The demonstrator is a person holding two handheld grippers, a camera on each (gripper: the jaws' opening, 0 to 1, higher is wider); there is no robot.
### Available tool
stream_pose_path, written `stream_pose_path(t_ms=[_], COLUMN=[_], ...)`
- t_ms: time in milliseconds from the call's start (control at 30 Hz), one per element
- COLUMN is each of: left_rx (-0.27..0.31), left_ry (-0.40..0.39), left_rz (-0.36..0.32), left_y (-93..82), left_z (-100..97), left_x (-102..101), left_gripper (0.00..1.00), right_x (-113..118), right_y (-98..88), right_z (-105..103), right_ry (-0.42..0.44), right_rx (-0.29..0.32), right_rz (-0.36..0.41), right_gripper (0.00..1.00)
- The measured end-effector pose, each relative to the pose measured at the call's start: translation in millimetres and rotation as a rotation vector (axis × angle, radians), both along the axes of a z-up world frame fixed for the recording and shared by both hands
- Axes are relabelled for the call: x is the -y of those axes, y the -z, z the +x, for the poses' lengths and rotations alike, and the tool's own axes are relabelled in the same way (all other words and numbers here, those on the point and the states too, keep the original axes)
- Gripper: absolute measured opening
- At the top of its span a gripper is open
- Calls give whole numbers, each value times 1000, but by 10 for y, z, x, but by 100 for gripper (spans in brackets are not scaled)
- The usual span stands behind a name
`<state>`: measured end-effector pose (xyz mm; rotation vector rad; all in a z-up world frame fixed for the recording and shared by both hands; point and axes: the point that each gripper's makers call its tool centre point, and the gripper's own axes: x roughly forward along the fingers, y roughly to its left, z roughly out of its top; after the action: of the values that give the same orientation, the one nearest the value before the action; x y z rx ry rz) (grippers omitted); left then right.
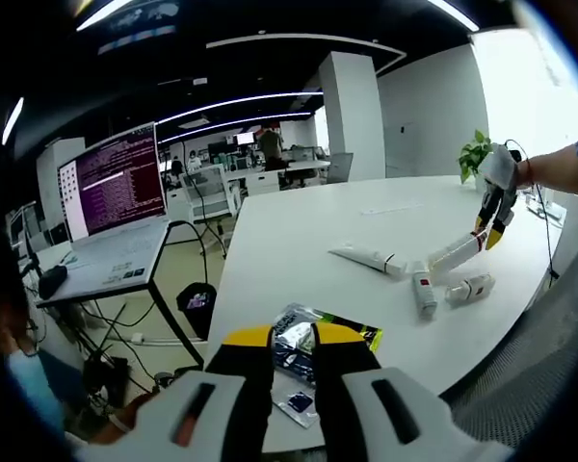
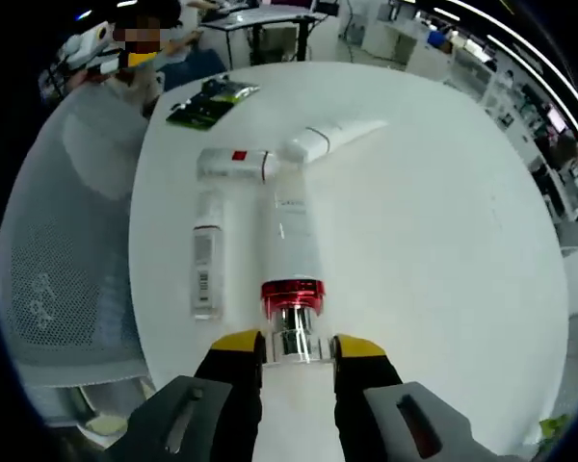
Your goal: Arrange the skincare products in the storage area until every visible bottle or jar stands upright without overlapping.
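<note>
White worktop (image 2: 443, 241) carries a green sachet (image 2: 212, 101), a capped tube (image 2: 332, 138) and two boxed products (image 2: 233, 165) lying flat beside the pump bottle (image 2: 291, 236). This white bottle has a red collar and silver cap, its long axis running toward the right tool (image 2: 295, 354), which clamps the cap. Left tool (image 1: 294, 346) hovers parted over the sachet.

the room is evenly bright from long ceiling light strips (image 1: 241, 101), and a window (image 1: 535, 91) at the far right of the left gripper view is blown out to white. the white table (image 2: 414, 221) glares softly; shadows under the things lying on it are faint. straight lines bow toward the edges — fisheye distortion. the monitor (image 1: 116, 178) glows sharply enough, though its text is unreadable.
</note>
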<state>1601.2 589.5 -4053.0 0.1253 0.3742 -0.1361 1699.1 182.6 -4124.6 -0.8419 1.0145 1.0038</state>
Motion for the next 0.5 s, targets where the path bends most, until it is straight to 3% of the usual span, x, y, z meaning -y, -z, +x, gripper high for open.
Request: stream_pose_path(t_ms=[500], left_rx=[9], left_ry=[-10], left_rz=[-10], left_y=[-13], left_z=[1], left_x=[-15], left_gripper=[10], right_x=[-305], right_y=[-482], right_z=[154], right_ry=[-148], right_rx=[-3], right_rz=[-118], right_gripper=[23])
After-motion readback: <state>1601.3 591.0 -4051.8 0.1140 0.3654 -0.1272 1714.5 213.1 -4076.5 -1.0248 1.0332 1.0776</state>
